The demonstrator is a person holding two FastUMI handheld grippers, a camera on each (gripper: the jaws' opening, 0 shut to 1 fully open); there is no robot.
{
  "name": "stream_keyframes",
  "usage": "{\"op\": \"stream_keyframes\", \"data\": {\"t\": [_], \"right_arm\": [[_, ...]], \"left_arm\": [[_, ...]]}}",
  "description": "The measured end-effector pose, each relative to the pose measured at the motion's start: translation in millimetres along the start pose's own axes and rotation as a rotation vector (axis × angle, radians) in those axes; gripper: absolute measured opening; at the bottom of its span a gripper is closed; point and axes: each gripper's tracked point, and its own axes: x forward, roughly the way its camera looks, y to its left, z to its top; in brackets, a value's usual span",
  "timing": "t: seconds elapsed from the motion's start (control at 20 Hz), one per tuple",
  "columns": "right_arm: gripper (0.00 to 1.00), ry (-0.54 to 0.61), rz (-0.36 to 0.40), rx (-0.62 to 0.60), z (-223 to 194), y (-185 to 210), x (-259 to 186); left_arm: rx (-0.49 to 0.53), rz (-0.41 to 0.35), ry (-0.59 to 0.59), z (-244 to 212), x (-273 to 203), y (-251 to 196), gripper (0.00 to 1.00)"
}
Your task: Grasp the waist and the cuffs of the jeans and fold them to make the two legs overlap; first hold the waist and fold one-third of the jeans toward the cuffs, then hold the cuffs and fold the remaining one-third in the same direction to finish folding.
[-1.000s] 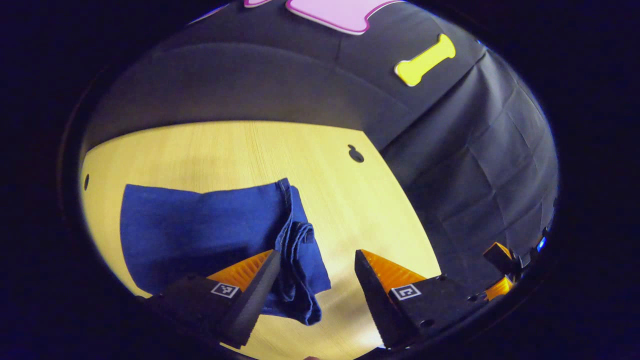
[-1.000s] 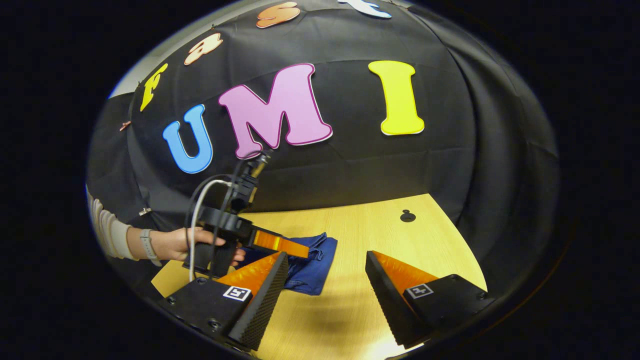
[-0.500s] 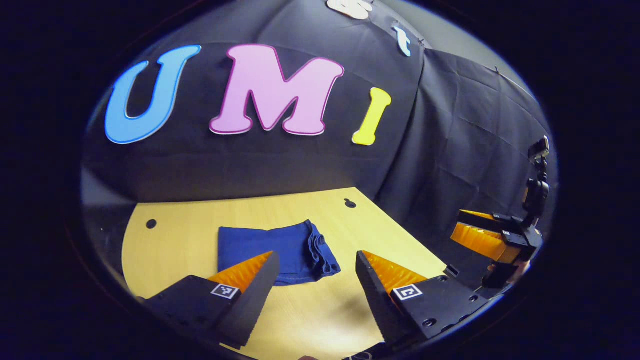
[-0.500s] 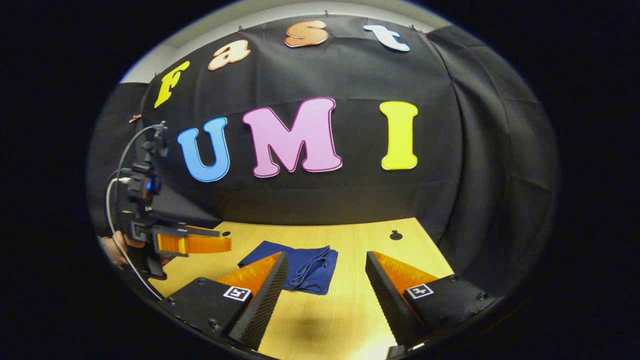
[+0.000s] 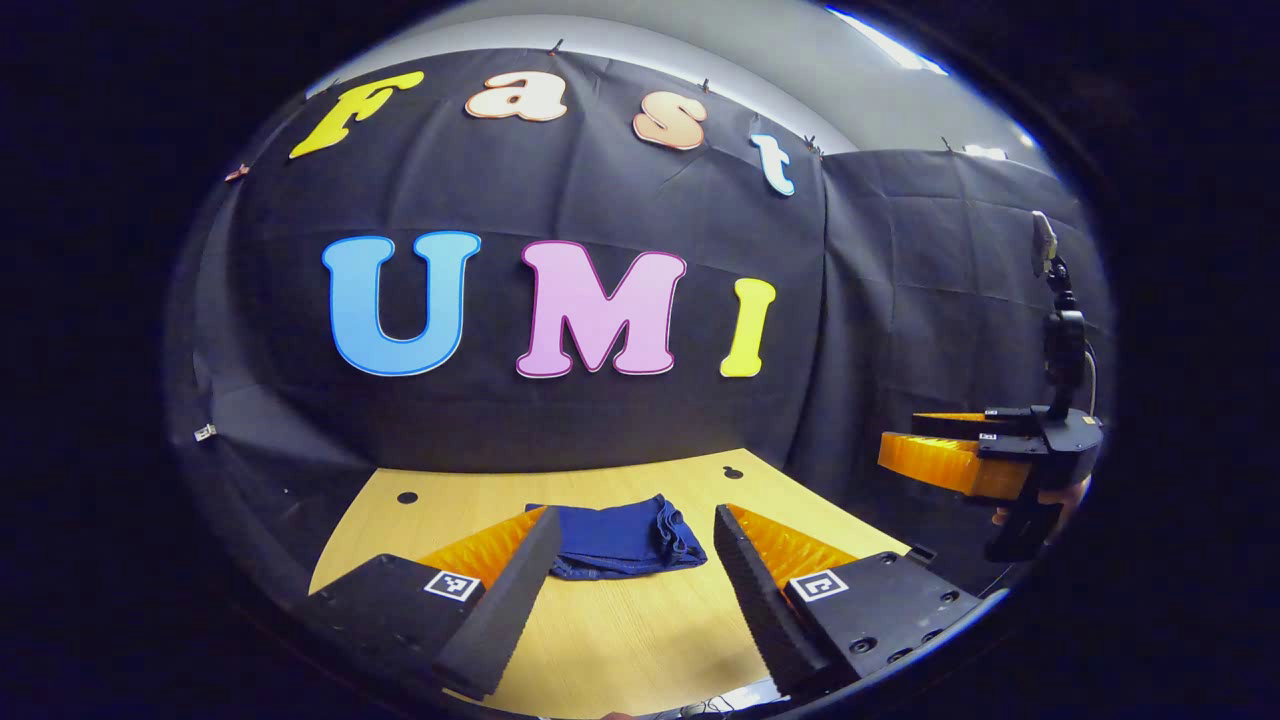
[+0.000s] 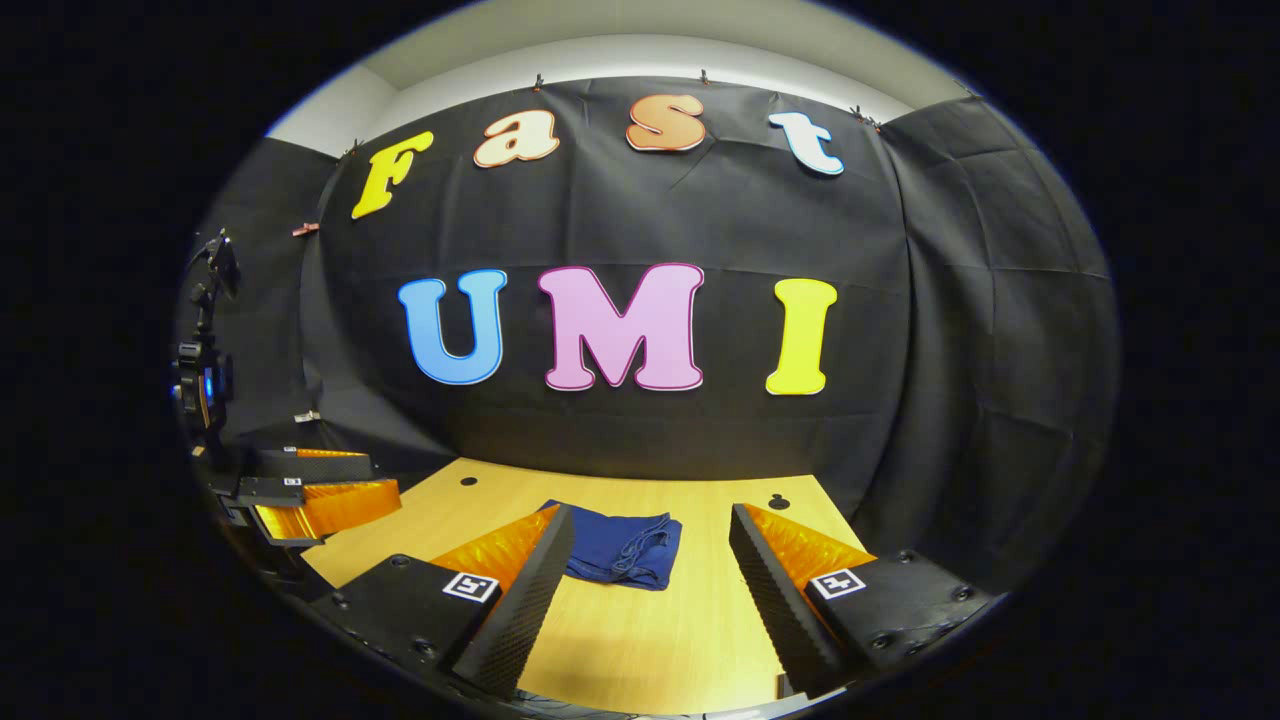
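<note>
Jeans [image 5: 620,538] lay folded into a compact blue bundle on the wooden tabletop [image 5: 620,640], near its far edge. Left tongs [image 5: 630,590] hung spread and empty above the tabletop, well short of the jeans. Right tongs [image 6: 650,590] were likewise spread, holding nothing, with the jeans [image 6: 625,548] beyond their tips.

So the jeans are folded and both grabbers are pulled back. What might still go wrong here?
The folded jeans show loose, bunched layers at one edge, so the bundle may spring open. Both the left gripper and the right gripper are open and apart from it, so nothing holds it flat on the table.
</note>
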Motion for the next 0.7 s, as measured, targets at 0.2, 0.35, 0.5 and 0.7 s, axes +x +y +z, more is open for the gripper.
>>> {"op": "stream_keyframes", "data": {"t": [0.2,0.35,0.5,0.7], "right_arm": [[0.96,-0.036,0.001,-0.005,10.5,-4.5,-9.7],[0.96,-0.021,0.013,-0.012,10.0,-12.2,-7.7],[0.96,-0.042,0.031,-0.025,24.1,-20.5,-13.5],[0.96,-0.051,0.034,-0.041,33.4,-33.5,-15.7]], "left_arm": [[0.031,0.024,-0.026,10.4,-9.8,-2.9,0.96],[0.025,0.052,-0.05,24.3,-9.4,-4.5,0.96],[0.008,0.042,-0.074,41.7,3.2,-21.2,0.97],[0.059,0.045,-0.149,71.3,12.5,-39.0,0.96]]}}
